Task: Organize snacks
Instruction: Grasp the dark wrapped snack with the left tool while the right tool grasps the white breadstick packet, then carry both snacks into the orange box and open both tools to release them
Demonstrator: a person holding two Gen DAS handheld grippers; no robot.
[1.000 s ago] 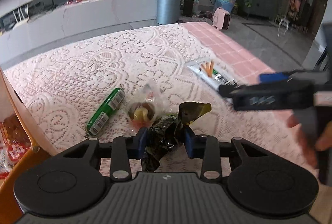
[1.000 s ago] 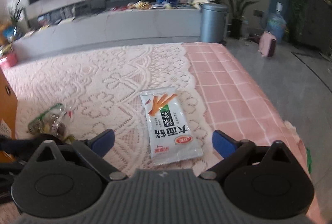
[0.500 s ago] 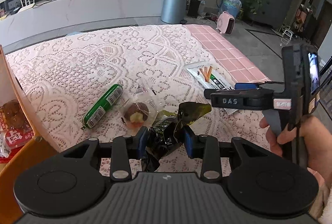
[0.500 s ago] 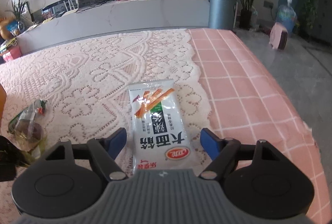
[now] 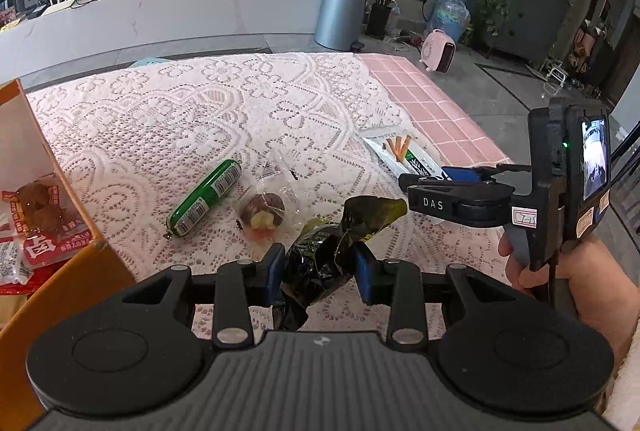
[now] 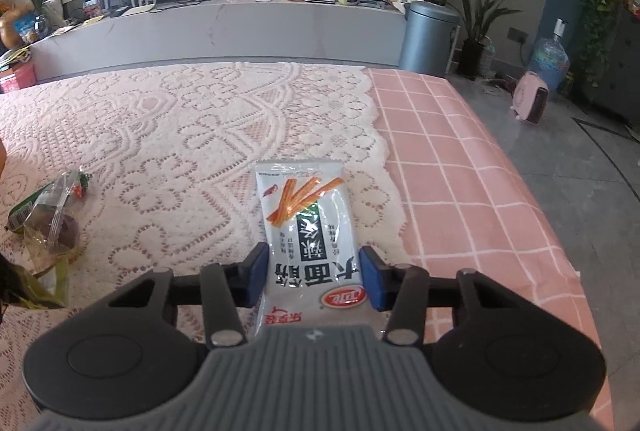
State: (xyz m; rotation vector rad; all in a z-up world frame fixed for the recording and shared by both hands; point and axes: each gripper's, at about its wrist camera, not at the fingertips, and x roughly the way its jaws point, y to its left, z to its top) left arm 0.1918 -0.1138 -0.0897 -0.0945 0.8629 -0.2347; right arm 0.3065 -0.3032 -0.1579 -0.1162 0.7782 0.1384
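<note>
Two tongs engaged: left tongs (image 5: 316,273) clamp the dark wrapper (image 5: 320,267); right tongs (image 6: 312,273), just closing, straddle the white packet (image 6: 310,231), lower centre on the table (image 6: 160,135). Close squarely before you lift.

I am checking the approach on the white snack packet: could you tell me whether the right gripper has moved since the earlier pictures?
Yes. The right gripper has come forward over the white snack packet on the lace tablecloth, and its jaws have just been closing around it.

Sausage (image 5: 205,197) left of jelly cup (image 5: 263,211)
</note>
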